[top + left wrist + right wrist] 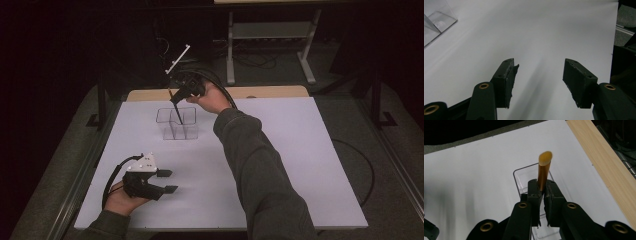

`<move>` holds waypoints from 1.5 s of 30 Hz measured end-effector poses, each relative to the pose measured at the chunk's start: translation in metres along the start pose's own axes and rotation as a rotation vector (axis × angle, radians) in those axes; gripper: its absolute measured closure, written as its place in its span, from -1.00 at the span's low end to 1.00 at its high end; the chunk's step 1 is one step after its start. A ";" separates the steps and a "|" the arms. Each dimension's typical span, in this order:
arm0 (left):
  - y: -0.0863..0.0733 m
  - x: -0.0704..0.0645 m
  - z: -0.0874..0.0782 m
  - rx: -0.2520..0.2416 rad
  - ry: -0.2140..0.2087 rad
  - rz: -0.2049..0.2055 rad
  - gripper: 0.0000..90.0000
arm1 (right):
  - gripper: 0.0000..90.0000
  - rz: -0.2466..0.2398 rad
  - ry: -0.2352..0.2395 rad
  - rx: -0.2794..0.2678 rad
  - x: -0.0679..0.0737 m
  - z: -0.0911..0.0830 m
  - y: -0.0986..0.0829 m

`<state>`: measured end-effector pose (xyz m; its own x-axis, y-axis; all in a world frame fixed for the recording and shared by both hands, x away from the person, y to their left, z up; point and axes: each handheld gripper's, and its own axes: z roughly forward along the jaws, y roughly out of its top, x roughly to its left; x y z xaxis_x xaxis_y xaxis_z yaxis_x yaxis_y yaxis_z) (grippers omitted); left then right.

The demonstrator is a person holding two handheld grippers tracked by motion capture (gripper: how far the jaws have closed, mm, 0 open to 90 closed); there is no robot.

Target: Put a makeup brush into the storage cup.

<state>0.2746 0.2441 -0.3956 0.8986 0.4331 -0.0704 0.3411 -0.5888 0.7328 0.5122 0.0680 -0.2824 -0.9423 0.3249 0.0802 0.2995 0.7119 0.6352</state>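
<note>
My work lies on a white table top [280, 165]. Along its far edge runs a light wooden strip [270, 92]. Beyond it, on the far side, a grey metal frame [270, 37] stands on the dark floor, with cables beside it. On the right, a thin black cable [367, 170] curves over the grey floor.
</note>
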 end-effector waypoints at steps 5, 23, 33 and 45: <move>0.000 0.000 0.001 0.003 -0.002 0.002 -0.06 | 0.83 0.007 0.007 -0.003 -0.001 0.000 -0.003; -0.001 0.001 0.001 -0.003 -0.003 0.001 -0.08 | 0.83 0.013 0.008 -0.008 0.000 0.011 -0.011; -0.002 0.002 0.001 -0.007 -0.010 -0.004 -0.08 | 0.82 0.003 0.002 0.003 0.001 0.018 -0.013; -0.001 0.002 0.002 -0.012 -0.012 -0.015 -0.10 | 0.82 0.014 0.006 0.016 0.002 0.027 -0.021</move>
<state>0.2763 0.2448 -0.3978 0.8969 0.4331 -0.0894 0.3511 -0.5743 0.7395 0.5084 0.0701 -0.3162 -0.9389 0.3310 0.0941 0.3151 0.7170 0.6218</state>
